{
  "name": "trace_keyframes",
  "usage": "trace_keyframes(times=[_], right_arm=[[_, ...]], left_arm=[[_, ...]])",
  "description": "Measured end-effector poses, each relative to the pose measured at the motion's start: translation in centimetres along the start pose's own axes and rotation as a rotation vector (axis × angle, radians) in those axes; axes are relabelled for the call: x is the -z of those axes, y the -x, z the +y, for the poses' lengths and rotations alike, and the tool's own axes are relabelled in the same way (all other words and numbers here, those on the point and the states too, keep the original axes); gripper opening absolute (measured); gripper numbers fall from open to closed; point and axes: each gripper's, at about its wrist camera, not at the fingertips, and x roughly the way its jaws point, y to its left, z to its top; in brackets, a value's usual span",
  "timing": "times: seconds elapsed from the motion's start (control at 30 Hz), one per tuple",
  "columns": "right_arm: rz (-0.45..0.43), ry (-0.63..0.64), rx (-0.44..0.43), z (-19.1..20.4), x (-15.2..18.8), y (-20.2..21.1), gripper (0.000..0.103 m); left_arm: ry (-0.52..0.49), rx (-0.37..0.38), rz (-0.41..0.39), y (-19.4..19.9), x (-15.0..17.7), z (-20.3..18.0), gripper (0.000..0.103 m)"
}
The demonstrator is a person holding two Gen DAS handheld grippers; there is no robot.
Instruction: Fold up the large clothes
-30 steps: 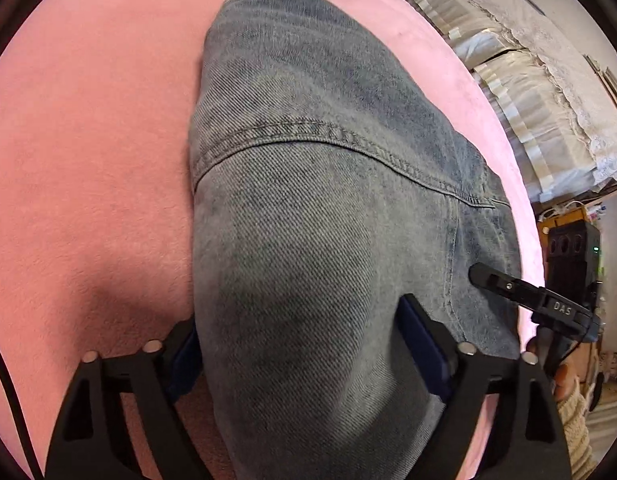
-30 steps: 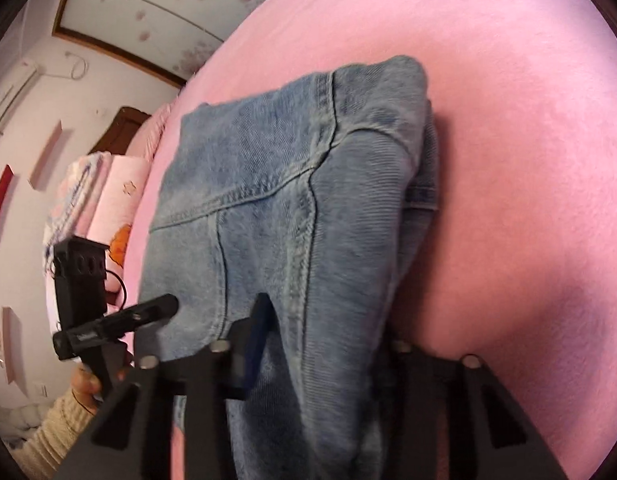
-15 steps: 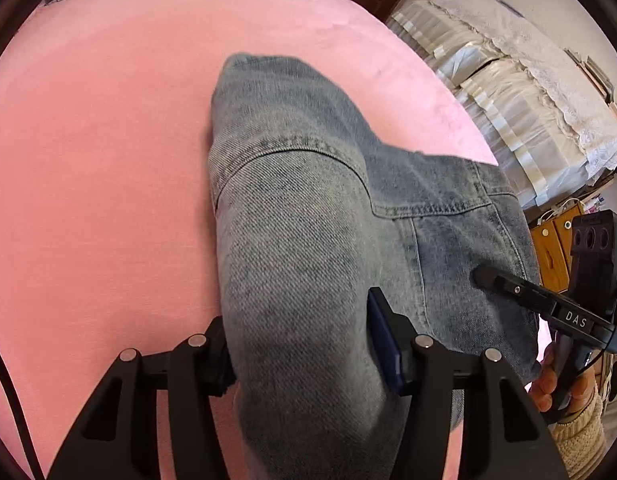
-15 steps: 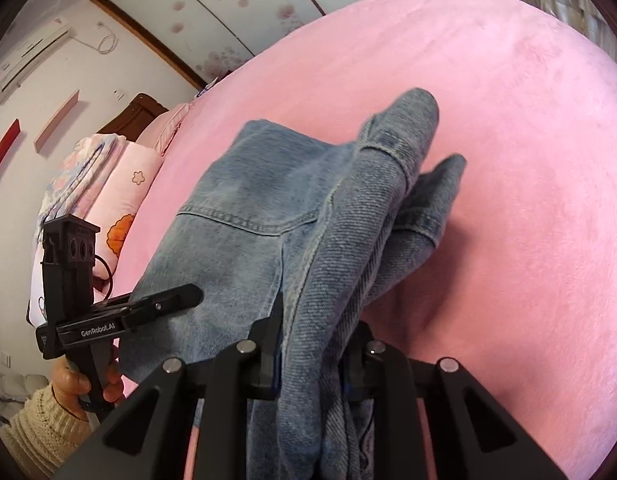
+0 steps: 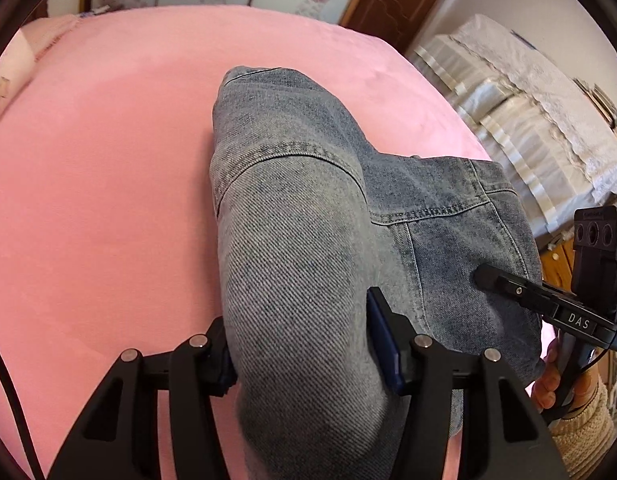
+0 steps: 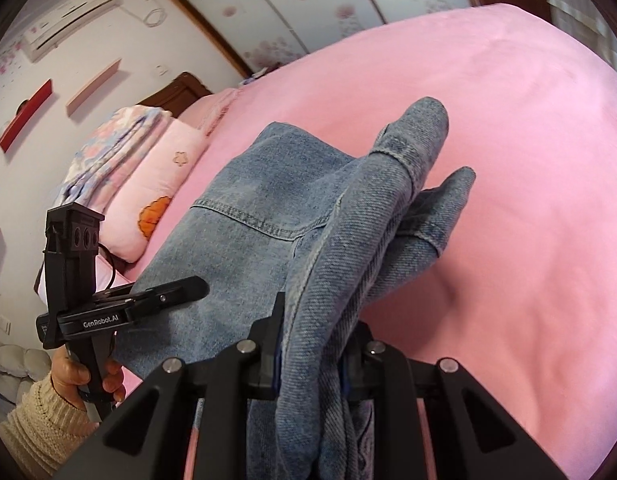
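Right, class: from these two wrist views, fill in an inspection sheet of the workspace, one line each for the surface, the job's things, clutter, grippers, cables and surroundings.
Surface: pink bedspread, smooth, covering the bed.
Job's things: denim garment, bunched, near end lifted, far end resting on the bedspread.
Clutter: nothing seen on the bedspread beside the garment.
Grippers: left gripper has its jaws closed on a thick fold of denim; right gripper has its jaws closed on a thinner bunch.
Cables: black cable at the left wrist view's edge.
Surroundings: pink pillow, folded quilt, air conditioner, wooden door, lace-covered furniture.
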Motion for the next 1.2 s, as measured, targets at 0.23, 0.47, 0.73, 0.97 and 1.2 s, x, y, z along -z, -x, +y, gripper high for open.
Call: trace_keyframes(times=[0.23, 0.47, 0.73, 0.97, 1.2], right_arm=[[-0.018, 0.040, -0.048, 5.8, -4.9, -8.0, 0.020], [-0.016, 0.019, -0.074, 7.8, -8.7, -17.6, 0.020], [0.046, 0.009, 0.000, 7.5, -8.0, -24.5, 0.022], [0.065, 0.083, 0.149, 7.9, -6.9, -23.1, 0.040], [0.049, 0.093, 0.241, 9.1, -5.3, -17.9, 0.040]], left_arm=[[-0.009, -0.061, -0.048, 1.4, -5.3, 10.0, 0.054], [0.035, -0.096, -0.064, -1.6, -9.0, 19.8, 0.054], [0.113, -0.150, -0.018, -6.6, -7.6, 25.6, 0.072], [0.024, -0.366, -0.054, -5.8, -7.6, 22.4, 0.087], [0.003, -0.466, -0.091, -2.5, -6.9, 18.3, 0.088]])
